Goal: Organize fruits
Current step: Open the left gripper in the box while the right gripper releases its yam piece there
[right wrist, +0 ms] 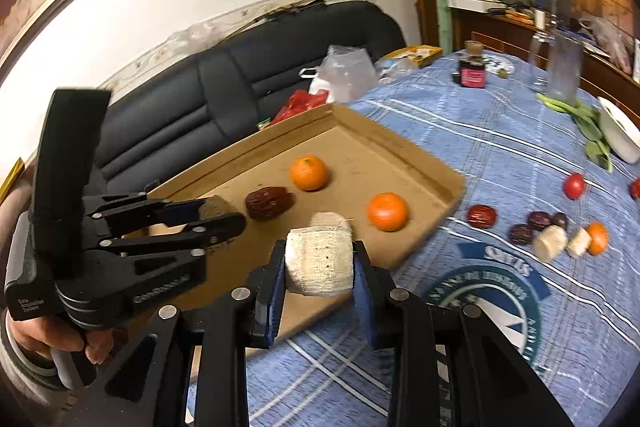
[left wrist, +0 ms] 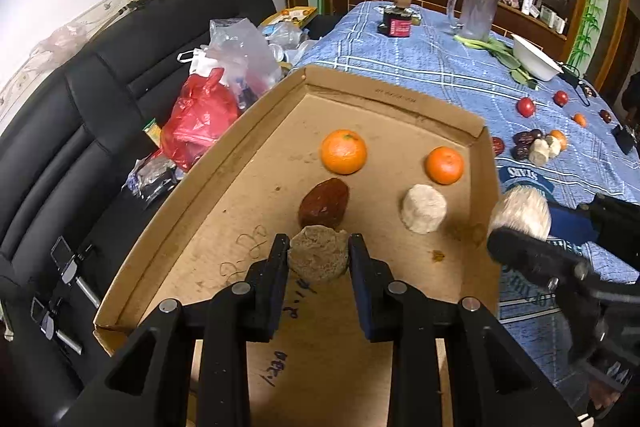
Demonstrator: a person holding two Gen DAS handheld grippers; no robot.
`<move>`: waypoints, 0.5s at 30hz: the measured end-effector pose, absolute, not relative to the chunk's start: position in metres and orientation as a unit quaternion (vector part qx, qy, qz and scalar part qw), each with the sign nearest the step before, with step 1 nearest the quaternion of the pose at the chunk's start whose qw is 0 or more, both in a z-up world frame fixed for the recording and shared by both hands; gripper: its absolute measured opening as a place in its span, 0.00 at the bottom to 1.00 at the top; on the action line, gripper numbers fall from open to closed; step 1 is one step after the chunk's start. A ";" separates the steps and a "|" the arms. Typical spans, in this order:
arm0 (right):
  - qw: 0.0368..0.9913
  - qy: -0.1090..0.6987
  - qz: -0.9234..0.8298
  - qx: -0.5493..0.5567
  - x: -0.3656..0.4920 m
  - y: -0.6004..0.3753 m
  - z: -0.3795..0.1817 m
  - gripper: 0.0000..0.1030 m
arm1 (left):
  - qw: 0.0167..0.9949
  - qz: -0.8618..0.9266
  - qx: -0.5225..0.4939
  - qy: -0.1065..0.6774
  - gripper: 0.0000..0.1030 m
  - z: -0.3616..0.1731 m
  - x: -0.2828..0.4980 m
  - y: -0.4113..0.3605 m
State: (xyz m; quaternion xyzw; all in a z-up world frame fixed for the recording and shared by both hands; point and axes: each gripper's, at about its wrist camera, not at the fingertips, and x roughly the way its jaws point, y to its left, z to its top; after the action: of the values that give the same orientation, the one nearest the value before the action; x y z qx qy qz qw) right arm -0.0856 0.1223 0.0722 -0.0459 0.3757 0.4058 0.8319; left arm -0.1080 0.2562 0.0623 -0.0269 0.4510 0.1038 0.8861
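Note:
A shallow cardboard tray (left wrist: 200,227) (right wrist: 420,155) lies on the blue cloth. In it sit two oranges (left wrist: 344,151) (left wrist: 445,165), a dark red date (left wrist: 324,205) (right wrist: 269,203) and a pale chunk (left wrist: 424,209). My left gripper (left wrist: 319,247) (right wrist: 219,213) is shut on a brownish pale chunk (left wrist: 318,258) low over the tray floor, in front of the date. My right gripper (right wrist: 320,257) (left wrist: 516,227) is shut on a white chunk (right wrist: 320,261) (left wrist: 520,211), which hovers at the tray's right edge. More dates, pale chunks, an orange and red fruits (right wrist: 574,185) lie loose on the cloth to the right.
A black sofa (left wrist: 100,107) runs along the tray's left, with red (left wrist: 200,115) and clear plastic bags on it. At the table's far end stand a dark jar (left wrist: 398,21), a glass pitcher (left wrist: 476,13), green leaves and a white bowl (left wrist: 534,57). A hand (right wrist: 48,339) holds the left gripper.

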 end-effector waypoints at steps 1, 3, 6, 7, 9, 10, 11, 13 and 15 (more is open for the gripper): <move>0.830 0.377 0.409 -0.050 -0.086 0.126 0.070 0.33 | 0.885 0.107 -0.026 0.452 0.28 0.061 -0.108 0.258; 0.824 0.382 0.414 -0.056 -0.087 0.134 0.065 0.33 | 0.884 0.109 -0.028 0.453 0.28 0.059 -0.108 0.261; 0.818 0.389 0.419 -0.064 -0.088 0.142 0.060 0.33 | 0.884 0.119 -0.026 0.451 0.28 0.057 -0.109 0.265; 0.816 0.391 0.422 -0.067 -0.089 0.145 0.058 0.33 | 0.884 0.121 -0.027 0.452 0.28 0.057 -0.108 0.265; 0.812 0.394 0.424 -0.075 -0.090 0.151 0.055 0.33 | 0.883 0.120 -0.031 0.453 0.28 0.055 -0.107 0.267; 0.810 0.395 0.425 -0.080 -0.090 0.154 0.053 0.33 | 0.883 0.121 -0.031 0.453 0.28 0.054 -0.106 0.267; 0.809 0.396 0.426 -0.085 -0.091 0.157 0.051 0.33 | 0.882 0.124 -0.031 0.453 0.28 0.053 -0.106 0.267; 0.807 0.399 0.425 -0.093 -0.091 0.161 0.047 0.33 | 0.881 0.130 -0.029 0.453 0.28 0.051 -0.106 0.269; 0.805 0.404 0.424 -0.095 -0.090 0.164 0.043 0.33 | 0.879 0.130 -0.035 0.457 0.28 0.049 -0.106 0.271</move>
State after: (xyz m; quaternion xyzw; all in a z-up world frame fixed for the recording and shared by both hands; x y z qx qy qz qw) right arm -0.0897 0.1638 0.0427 -0.0950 0.4043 0.4235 0.8050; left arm -0.1065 0.2711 0.0487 -0.0352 0.4572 0.1303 0.8791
